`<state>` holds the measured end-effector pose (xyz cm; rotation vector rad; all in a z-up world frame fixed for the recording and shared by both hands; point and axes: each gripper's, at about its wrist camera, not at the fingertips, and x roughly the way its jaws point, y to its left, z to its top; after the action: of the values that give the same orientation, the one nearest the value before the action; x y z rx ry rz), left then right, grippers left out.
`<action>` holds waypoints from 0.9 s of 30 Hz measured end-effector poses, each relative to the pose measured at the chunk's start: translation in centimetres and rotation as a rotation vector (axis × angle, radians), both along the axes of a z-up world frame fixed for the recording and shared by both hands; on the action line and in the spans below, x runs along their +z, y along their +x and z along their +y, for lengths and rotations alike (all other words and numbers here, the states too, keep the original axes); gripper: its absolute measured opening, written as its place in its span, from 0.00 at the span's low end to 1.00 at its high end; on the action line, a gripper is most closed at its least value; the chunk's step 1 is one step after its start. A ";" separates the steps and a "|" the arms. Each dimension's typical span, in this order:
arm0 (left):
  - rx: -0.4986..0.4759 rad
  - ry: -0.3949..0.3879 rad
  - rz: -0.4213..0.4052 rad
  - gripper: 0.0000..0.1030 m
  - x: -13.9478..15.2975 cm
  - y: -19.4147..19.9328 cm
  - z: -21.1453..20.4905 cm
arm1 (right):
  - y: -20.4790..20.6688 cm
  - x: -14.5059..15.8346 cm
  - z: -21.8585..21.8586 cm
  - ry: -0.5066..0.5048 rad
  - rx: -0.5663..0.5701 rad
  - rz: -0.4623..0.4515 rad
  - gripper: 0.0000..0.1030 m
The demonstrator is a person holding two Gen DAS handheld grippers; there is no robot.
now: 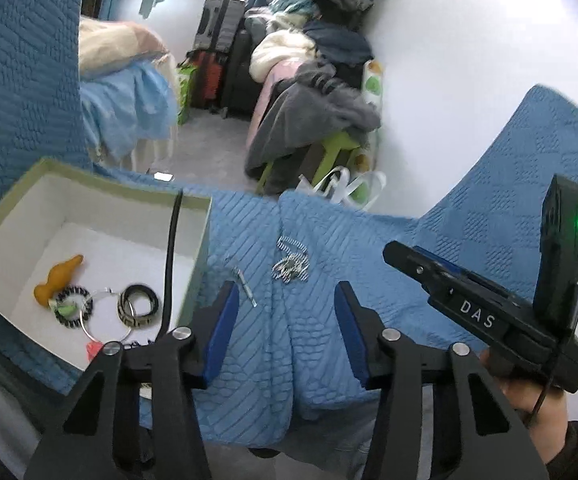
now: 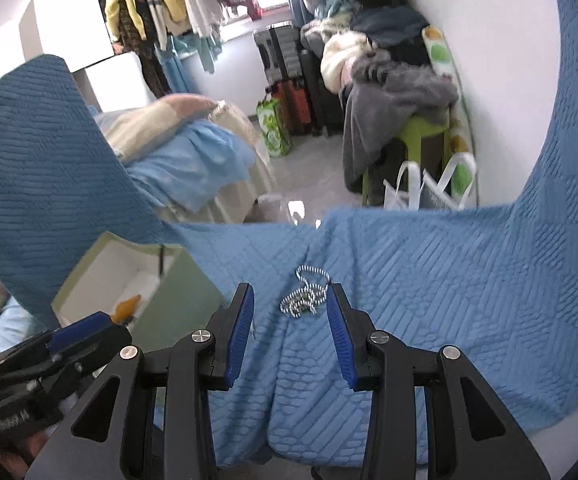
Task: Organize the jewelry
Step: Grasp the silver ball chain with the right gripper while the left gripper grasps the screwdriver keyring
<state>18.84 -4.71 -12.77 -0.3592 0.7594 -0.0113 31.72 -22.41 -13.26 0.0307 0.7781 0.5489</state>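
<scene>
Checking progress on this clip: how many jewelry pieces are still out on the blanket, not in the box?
2: a bead chain bunched on the blanket's centre fold, and a small metal clip left of it, near the box. Folds may hide others.

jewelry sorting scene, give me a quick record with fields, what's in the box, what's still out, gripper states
surface: blue quilt
box: open box, left of the grippers
in box: orange piece, black band, thin hoop
still out: bead chain, small metal piece
left gripper: open, empty
right gripper: open, chain lies between its fingertips
</scene>
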 end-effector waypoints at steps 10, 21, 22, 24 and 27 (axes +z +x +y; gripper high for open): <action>0.057 0.006 0.120 0.32 -6.4 4.0 -2.6 | 5.7 -6.4 0.7 -0.007 0.079 0.107 0.35; 0.232 0.003 0.180 0.25 -10.7 7.6 -2.2 | 10.7 -11.8 4.5 -0.144 0.213 0.183 0.35; 0.248 -0.003 0.182 0.25 -10.8 7.7 -2.0 | 10.7 -12.2 4.8 -0.171 0.225 0.176 0.35; 0.273 0.008 0.172 0.25 -10.9 7.8 -1.9 | 10.6 -12.4 5.1 -0.204 0.244 0.144 0.35; 0.290 0.020 0.178 0.23 -11.4 8.4 -1.7 | 10.4 -12.5 5.6 -0.230 0.276 0.115 0.35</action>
<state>27.20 -6.40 -24.12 -0.4529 0.8769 0.3038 42.08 -16.81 -25.75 -0.2630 0.9612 0.7205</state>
